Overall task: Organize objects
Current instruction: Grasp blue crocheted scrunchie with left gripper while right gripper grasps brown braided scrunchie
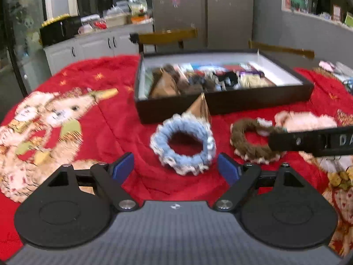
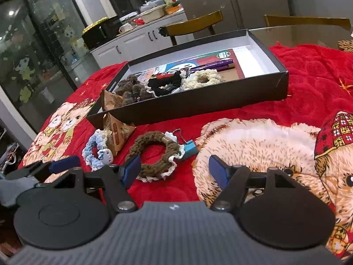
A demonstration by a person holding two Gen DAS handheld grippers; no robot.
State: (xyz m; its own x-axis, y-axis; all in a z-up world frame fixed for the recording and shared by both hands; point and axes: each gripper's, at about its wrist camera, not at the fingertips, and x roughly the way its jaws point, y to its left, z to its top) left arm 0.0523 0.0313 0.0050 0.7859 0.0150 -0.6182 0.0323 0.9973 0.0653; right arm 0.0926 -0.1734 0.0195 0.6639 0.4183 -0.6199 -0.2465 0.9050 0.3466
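Observation:
A blue crocheted scrunchie (image 1: 158, 137) lies on the red blanket just ahead of my left gripper (image 1: 175, 167), whose jaws stand open with nothing between them. A brown scrunchie (image 1: 238, 137) lies to its right, and a finger of the right gripper (image 1: 308, 140) reaches over it. In the right wrist view the brown scrunchie (image 2: 143, 142) sits just ahead of my open right gripper (image 2: 175, 172), its near edge by the left pad. A teal binder clip (image 2: 188, 150) touches its right side. The blue scrunchie (image 2: 90, 145) carries a small doll face.
A black box (image 1: 220, 106) behind the scrunchies holds more scrunchies, packets and paper. A gold triangular snack packet (image 2: 117, 134) leans by the box wall (image 2: 198, 103). Two wooden chairs stand beyond the table. Bear-patterned blanket (image 2: 264, 145) spreads to the right.

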